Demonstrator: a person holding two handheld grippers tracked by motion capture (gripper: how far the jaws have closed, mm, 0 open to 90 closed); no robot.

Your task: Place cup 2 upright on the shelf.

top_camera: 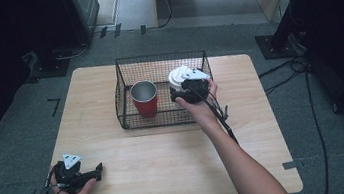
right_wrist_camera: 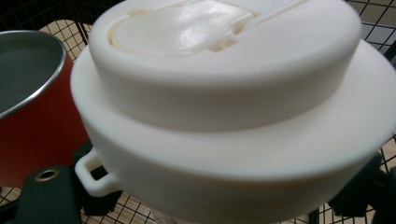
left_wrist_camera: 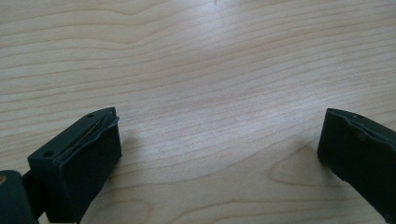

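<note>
The right hand-held gripper (top_camera: 185, 89) is hanging over the right side of the wire basket (top_camera: 124, 90), its jaws clamping on a white lidded cup (right_wrist_camera: 224, 107) (the red cup (top_camera: 145, 99) is standing just beside it in the basket). The left hand-held gripper (top_camera: 99, 168) is resting near the desk's (top_camera: 167, 153) front left corner, its jaws standing wide apart over bare wood.

dim high view with dark corners, soft glare on the worktop (left_wrist_camera: 210, 28) grain, white lid (right_wrist_camera: 224, 93) close-up soft and slightly overexposed, faint shadows
</note>
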